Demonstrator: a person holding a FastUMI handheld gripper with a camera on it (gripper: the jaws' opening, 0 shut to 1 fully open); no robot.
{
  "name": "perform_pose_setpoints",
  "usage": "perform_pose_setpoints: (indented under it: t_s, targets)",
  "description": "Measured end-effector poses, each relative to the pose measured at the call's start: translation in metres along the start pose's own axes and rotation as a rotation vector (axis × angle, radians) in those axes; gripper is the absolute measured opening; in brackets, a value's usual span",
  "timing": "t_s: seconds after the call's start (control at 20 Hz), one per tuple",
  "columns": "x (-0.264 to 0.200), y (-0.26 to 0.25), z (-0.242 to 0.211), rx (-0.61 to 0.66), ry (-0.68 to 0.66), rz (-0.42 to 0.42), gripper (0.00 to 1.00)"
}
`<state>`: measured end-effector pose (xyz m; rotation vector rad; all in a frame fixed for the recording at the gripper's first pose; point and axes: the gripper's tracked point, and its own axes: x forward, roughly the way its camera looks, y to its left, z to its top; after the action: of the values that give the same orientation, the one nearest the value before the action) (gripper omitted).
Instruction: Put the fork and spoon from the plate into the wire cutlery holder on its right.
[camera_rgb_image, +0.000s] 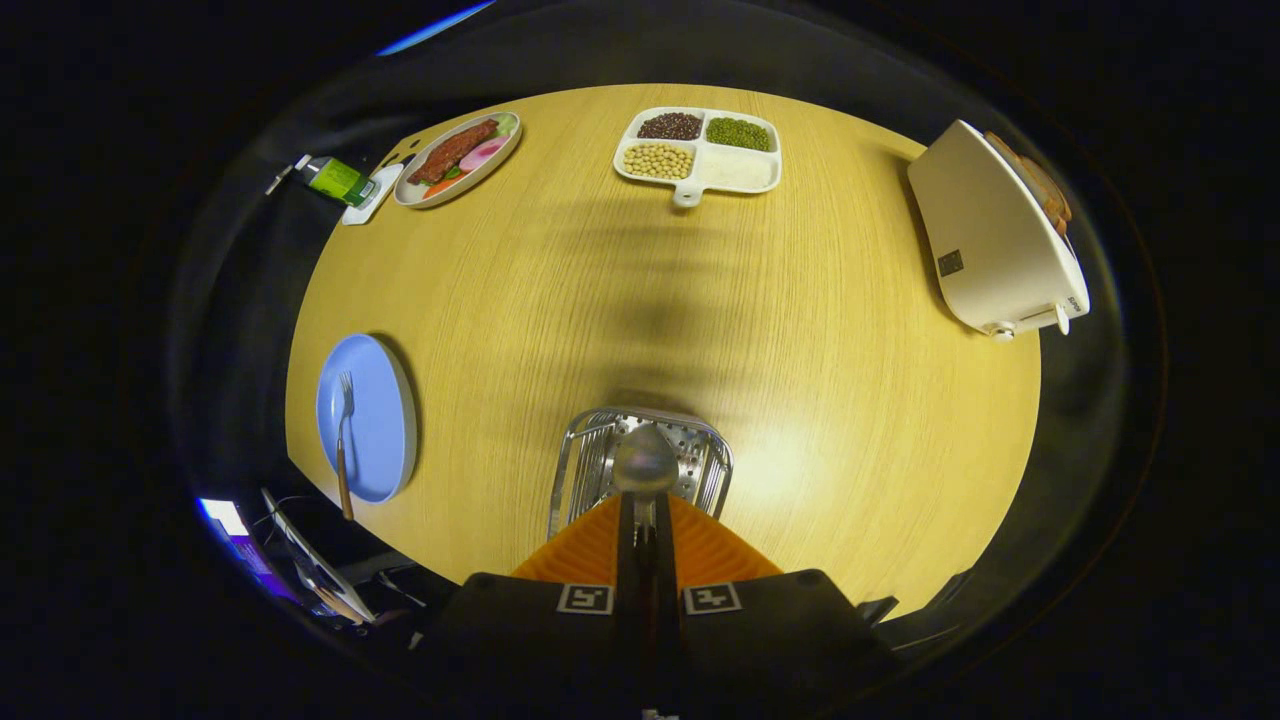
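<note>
The gripper (645, 520) clamps the spoon (645, 462) between its orange fingers (590, 550), its shiny bowl poised over the wire cutlery holder (590, 455) just ahead. The fork (344, 440) lies on the blue plate (385, 430), off to the left. Beyond stand a divided bean tray (735, 172), a food platter (458, 160) and a white toaster (985, 240).

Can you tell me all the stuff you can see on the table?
table: one, yellow wood, under everything
spoon: one, silver, held between the fingers, bowl over the holder
wire cutlery holder: one, silver, just ahead of the fingers
plate: one, blue, left of the holder
fork: one, brown handle, lying on the blue plate
divided tray: one, white, with beans and grains, far side
food plate: one, far left
bottle: one, green, beside the food plate
toaster: one, white, far right
tool: one, orange fingers, shut on the spoon
</note>
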<state>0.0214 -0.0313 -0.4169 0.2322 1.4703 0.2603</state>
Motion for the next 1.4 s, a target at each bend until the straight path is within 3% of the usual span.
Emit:
perform_pose_setpoints:
  t_s: [0.45, 0.85, 1.1, 1.4]
  targets:
    - [-0.056, 0.028, 0.017, 0.042, -0.176, 0.092, 0.35]
    - [-0.103, 0.153, 0.010, -0.041, -0.268, 0.286, 0.40]
    - [-0.085, 0.245, -0.014, -0.149, -0.211, 0.375, 0.39]
    - [-0.015, 0.316, -0.029, -0.204, -0.108, 0.357, 0.39]
